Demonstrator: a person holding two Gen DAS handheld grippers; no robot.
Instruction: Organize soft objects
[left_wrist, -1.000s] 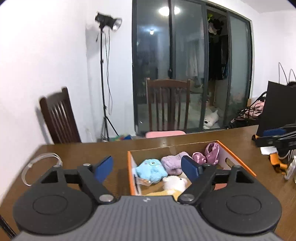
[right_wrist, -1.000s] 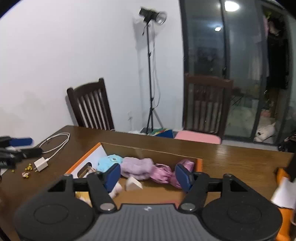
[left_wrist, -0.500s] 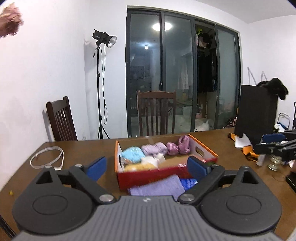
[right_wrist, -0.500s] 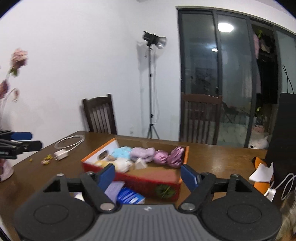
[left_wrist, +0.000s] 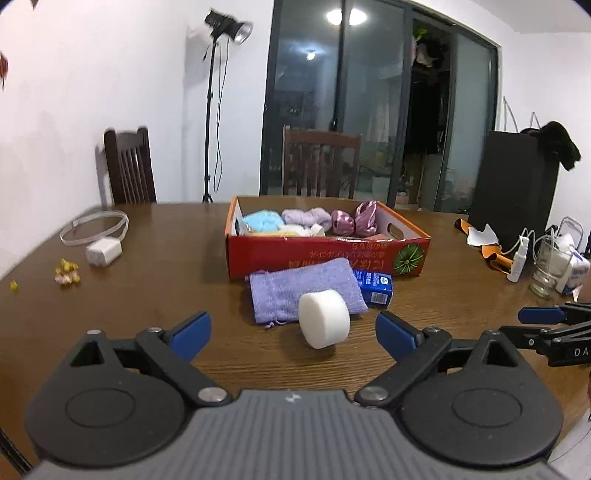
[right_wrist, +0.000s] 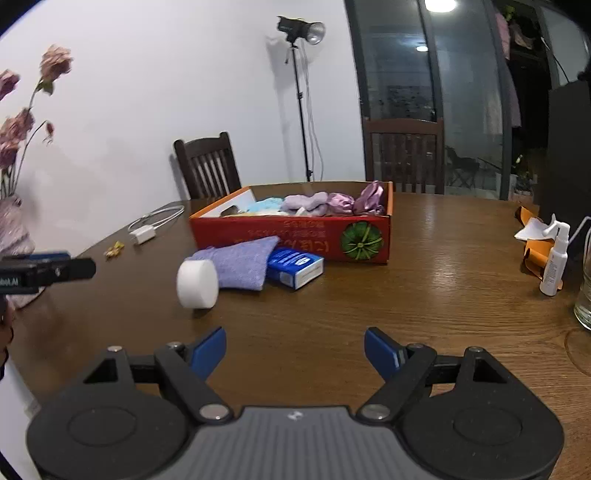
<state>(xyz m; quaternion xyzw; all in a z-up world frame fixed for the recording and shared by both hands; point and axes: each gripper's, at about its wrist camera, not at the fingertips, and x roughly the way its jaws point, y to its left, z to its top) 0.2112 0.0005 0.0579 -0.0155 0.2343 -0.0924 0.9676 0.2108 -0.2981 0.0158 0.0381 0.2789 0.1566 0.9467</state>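
- Left wrist view: red cardboard box (left_wrist: 325, 254) sits mid-table and serves as the landmark. Inside it lie soft items: a light blue plush (left_wrist: 260, 220), a lilac bundle (left_wrist: 306, 216), two shiny pink scrunchies (left_wrist: 355, 220), plus something pale yellow/white near the front wall.
- Judged progress: most soft things look sorted into the box already. Still outside: a purple knit pouch (left_wrist: 295, 290) lying flat just in front of the box, and a white foam cylinder (left_wrist: 324, 318) tipped on its side, resting on the pouch's near edge.
- A blue carton (left_wrist: 375, 287) sits in front of the box too, partly under the pouch; prob. not soft, so may stay out.
- Left gripper (left_wrist: 293, 328) is spread wide, holding nothing. The foam cylinder lies between the fingertips' line and the box, just ahead of the gripper, slightly right of centre.
- Right wrist view: same box (right_wrist: 291, 230), seen from its right front corner. Pouch (right_wrist: 240, 264) and blue carton (right_wrist: 295, 266) touch the table in front of the box; foam cylinder (right_wrist: 196, 283) sits nearer the camera than the pouch.
- Right gripper (right_wrist: 295, 349) is also spread, empty, w/ bare table between the fingers. The cylinder lies ahead and off to its left, well apart; box is farther on.
- Left gripper's tip (right_wrist: 48, 271) shows at the left edge, level w/ the cylinder.
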